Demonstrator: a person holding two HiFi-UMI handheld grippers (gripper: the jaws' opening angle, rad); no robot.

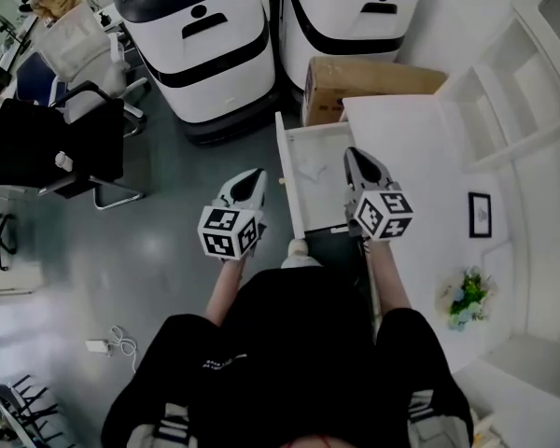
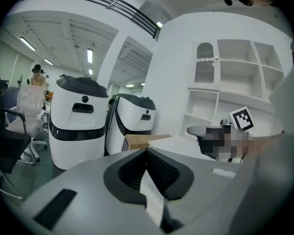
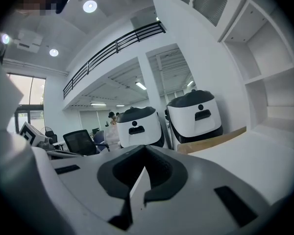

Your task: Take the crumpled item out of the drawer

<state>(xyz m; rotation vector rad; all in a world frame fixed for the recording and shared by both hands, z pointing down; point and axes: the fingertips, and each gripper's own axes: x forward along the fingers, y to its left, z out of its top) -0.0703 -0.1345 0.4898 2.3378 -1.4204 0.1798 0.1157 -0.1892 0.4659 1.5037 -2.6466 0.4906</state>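
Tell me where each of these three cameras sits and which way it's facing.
Head view: on the person's head, looking steeply down at the open drawer and white desk; shows black-shirted torso, forearms, left hand-held gripper and right hand-held gripper.
Left gripper view: rides the left hand-held gripper, looking along its shut jaws toward two white machines and shelving; the right hand-held gripper shows.
Right gripper view: rides the right hand-held gripper, looking along its shut jaws at the same machines.
Shared: both gripper views catch the machines and cardboard box.

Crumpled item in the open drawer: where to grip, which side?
Probably a raised crease near the middle of the crumpled item, coming from straight above. It lies low inside the drawer, whose walls block side approaches.
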